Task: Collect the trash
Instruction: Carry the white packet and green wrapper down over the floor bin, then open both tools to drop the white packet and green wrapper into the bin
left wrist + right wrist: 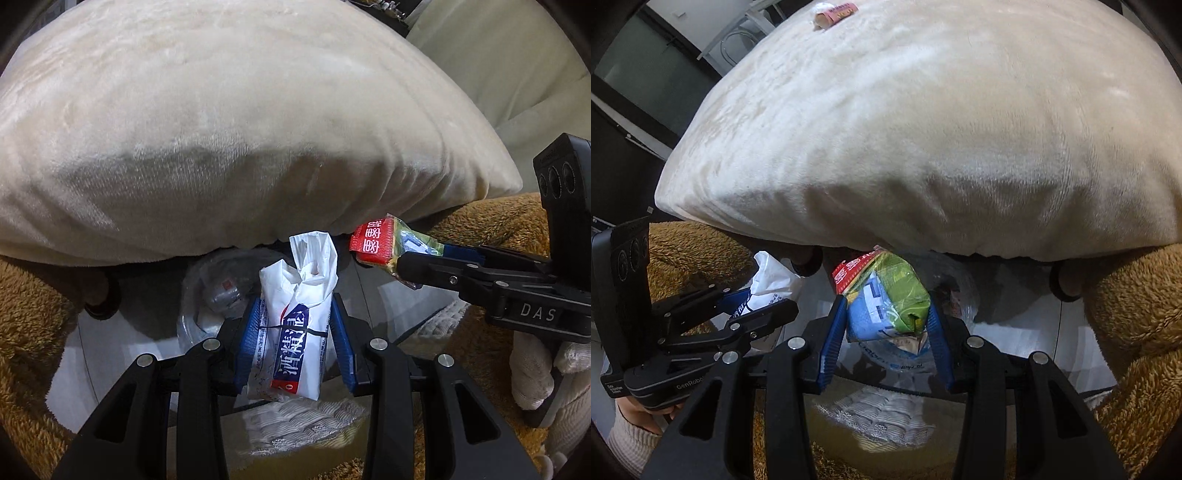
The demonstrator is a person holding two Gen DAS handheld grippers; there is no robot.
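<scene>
The left hand-held gripper (293, 354) clasps a white wrapper (295, 325), the right hand-held gripper (886, 332) a green packet (890, 306); both point down, probably into a clear bag (207, 291) below.

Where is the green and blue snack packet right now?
The green and blue snack packet is clamped in the right tool, below the cream pillow, right of the left tool's white wrapper.

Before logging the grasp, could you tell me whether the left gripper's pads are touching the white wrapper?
Touching. In the left wrist view, the left gripper's blue pads press both sides of the white wrapper, with no gap showing.
</scene>
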